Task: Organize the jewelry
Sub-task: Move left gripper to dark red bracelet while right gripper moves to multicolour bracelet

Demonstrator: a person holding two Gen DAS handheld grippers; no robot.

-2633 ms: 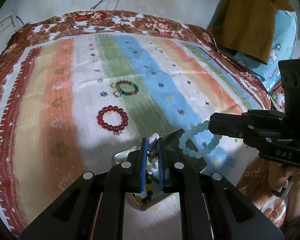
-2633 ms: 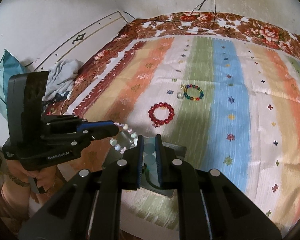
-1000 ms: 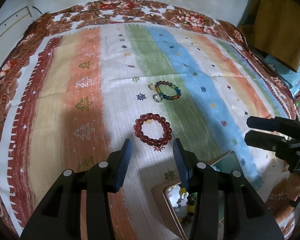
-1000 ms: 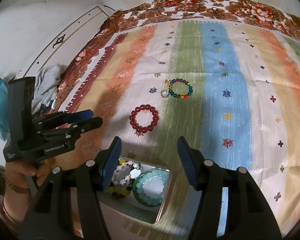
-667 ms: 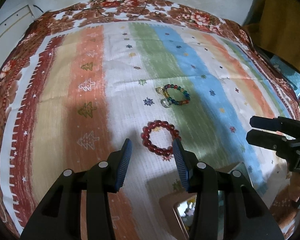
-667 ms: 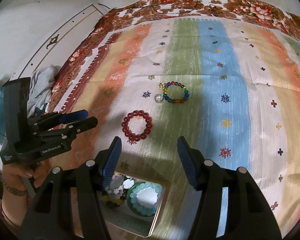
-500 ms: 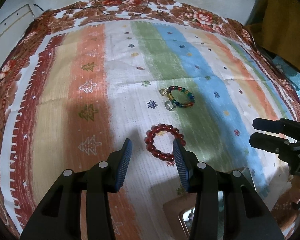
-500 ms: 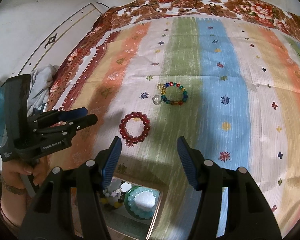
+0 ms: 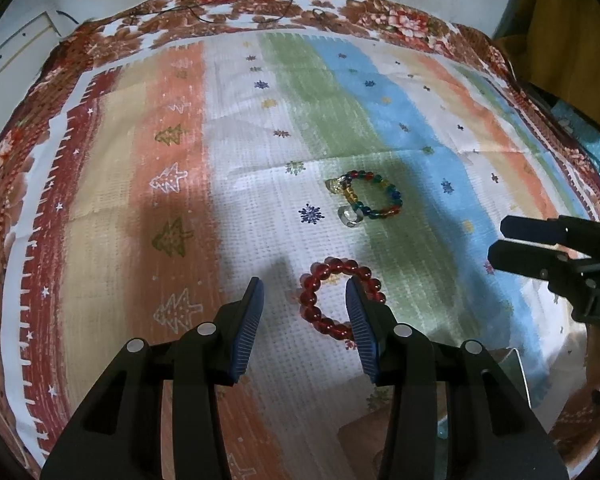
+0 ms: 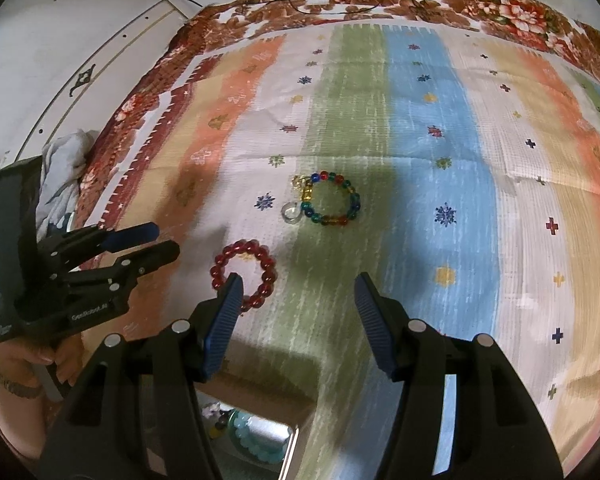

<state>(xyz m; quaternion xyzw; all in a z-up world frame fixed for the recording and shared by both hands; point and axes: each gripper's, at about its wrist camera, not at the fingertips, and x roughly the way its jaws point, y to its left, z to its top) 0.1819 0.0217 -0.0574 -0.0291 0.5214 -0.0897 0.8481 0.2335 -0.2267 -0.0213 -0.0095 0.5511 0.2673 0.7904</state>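
Note:
A red bead bracelet (image 9: 332, 300) lies on the striped cloth, partly behind the right finger of my left gripper (image 9: 305, 294), which is open and empty just above it. The bracelet also shows in the right wrist view (image 10: 245, 271). A multicolour bead bracelet (image 9: 370, 198) with a clear ring charm lies farther back; it shows in the right wrist view too (image 10: 328, 200). My right gripper (image 10: 299, 294) is open and empty, hovering right of the red bracelet. A metal tin (image 10: 256, 438) near the front edge holds a pale blue bracelet and other beads.
The striped cloth (image 9: 140, 160) with a floral border covers the bed. A brown cloth (image 9: 572, 28) hangs at the far right. A grey garment (image 10: 66, 160) lies off the bed's left side. A black cable (image 10: 340, 4) lies at the far edge.
Both grippers let go of their bracelets into the tin and opened. Both then moved forward over the cloth toward the red bracelet, leaving the tin at the lower frame edge.

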